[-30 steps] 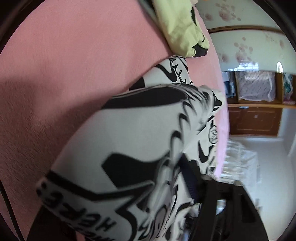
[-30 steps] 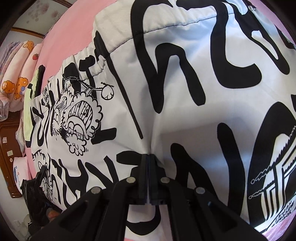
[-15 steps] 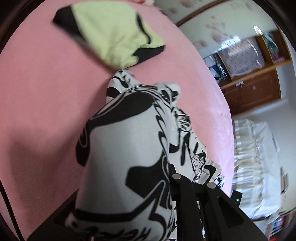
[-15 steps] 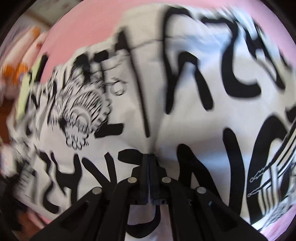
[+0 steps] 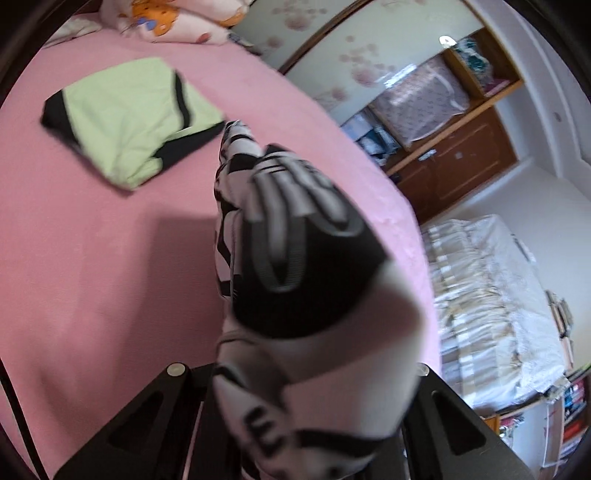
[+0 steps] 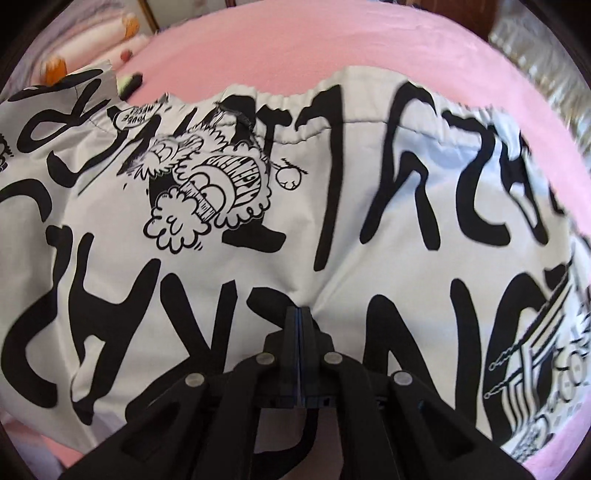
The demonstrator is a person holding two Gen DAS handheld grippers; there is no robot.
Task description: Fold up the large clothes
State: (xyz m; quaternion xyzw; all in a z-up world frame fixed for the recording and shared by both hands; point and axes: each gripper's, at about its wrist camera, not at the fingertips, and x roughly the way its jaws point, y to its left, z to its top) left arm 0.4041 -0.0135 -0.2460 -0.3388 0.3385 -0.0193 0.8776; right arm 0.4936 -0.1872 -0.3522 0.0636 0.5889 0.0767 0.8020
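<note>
A large white garment with black graffiti print lies spread on the pink bed, its gathered elastic edge away from me. My right gripper is shut on a pinch of this fabric near its front edge. In the left wrist view another part of the same garment hangs lifted above the bed and drapes over my left gripper. Its fingertips are hidden under the cloth, and the jaws stand nearly together with the cloth between them.
A folded light-green garment with black trim lies on the far part of the bed. Pillows sit at the head. Past the bed's right edge stand a white covered surface and a wooden cabinet.
My left gripper closed on the cloth, then rose and rolled, lifting that part of the garment off the bed. The right gripper kept its pinch while turning, and its view shifted slightly.
</note>
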